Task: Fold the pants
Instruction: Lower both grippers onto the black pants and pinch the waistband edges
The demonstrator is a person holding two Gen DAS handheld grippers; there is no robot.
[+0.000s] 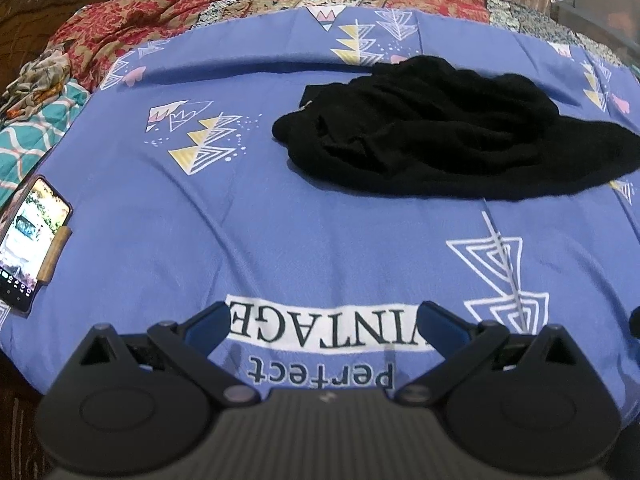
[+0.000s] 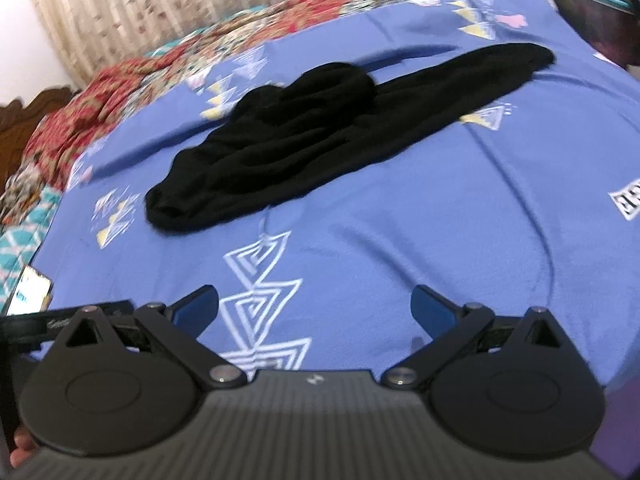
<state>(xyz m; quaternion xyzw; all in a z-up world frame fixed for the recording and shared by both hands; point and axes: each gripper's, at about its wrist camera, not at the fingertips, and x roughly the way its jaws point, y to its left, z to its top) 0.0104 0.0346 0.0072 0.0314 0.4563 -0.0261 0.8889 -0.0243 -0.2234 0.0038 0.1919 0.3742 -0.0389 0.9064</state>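
Observation:
Black pants (image 1: 436, 132) lie crumpled in a heap on a blue patterned bedsheet (image 1: 280, 220), at the right of the left wrist view. In the right wrist view the pants (image 2: 320, 136) stretch from a bunched end at the left to one leg reaching far right. My left gripper (image 1: 322, 320) hovers open over the sheet's printed lettering, well short of the pants. The right gripper (image 2: 314, 304) is open too, above a white triangle print, with bare sheet between it and the pants. Nothing is held by either.
A phone (image 1: 28, 240) with a lit screen lies at the bed's left edge, also seen as the phone (image 2: 34, 290). A red floral quilt (image 1: 132, 20) and teal cloth (image 1: 36, 128) are piled at the far left. A curtain (image 2: 160, 4) hangs behind the bed.

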